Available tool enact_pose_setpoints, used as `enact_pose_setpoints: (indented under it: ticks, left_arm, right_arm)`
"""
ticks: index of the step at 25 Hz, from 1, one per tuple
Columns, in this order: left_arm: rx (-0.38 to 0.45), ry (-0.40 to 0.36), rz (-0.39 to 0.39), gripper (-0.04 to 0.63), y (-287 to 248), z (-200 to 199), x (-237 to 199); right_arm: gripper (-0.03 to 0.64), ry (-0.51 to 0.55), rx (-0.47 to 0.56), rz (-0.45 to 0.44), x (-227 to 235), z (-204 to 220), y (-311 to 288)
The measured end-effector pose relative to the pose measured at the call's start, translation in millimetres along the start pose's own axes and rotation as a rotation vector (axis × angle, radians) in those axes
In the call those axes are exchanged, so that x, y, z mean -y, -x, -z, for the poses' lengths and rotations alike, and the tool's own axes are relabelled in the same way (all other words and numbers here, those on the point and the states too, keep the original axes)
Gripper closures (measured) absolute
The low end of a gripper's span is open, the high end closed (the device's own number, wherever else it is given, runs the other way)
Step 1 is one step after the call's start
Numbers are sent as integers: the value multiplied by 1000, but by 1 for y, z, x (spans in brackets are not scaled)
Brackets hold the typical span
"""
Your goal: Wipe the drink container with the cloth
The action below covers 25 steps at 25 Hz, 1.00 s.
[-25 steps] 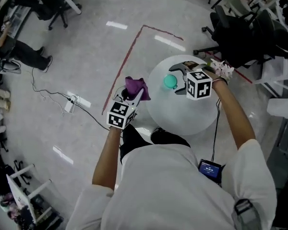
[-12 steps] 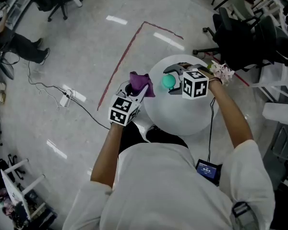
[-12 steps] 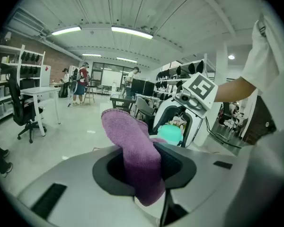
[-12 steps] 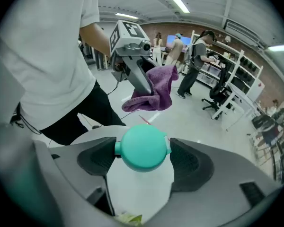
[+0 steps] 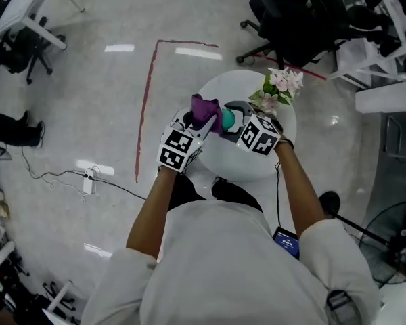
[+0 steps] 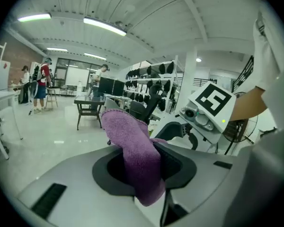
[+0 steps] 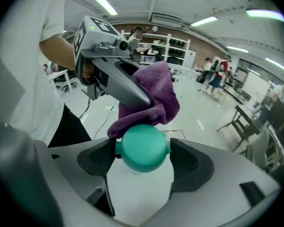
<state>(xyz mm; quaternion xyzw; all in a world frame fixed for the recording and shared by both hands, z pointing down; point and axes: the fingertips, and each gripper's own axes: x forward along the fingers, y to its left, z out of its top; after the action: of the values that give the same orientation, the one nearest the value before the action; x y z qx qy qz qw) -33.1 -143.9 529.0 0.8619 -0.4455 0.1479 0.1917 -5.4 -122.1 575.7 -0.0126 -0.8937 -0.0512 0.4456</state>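
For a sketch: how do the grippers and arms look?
The left gripper and right gripper are light grey, dark inside the jaws, each bearing a black-and-white marker cube. Sleeves: short, white. The right gripper's jaws have just been closing, the teal-capped container between them.

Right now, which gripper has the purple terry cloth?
The left gripper: the purple terry cloth is pinched in its jaws. The right gripper, jaws just closed in, clamps the teal-lidded drink container instead.
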Motion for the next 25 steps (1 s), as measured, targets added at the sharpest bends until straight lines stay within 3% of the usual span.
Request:
enact_pose_setpoints:
  ticks: [4, 8, 16, 25]
  left_arm:
    - [-44, -36, 115, 466, -27, 5, 2]
    - [-62, -45, 233, 468, -47, 10, 7]
    - [-164, -62, 377, 468, -92, 54, -2]
    - [-352, -110, 432, 468, -154, 136, -11]
  right_arm:
    - [254, -221, -14, 172, 8, 9, 7]
    - [254, -377, -37, 293, 9, 16, 14]
    - [253, -535, -9, 429, 20, 21, 19]
    - [253, -584, -4, 458, 20, 26, 18]
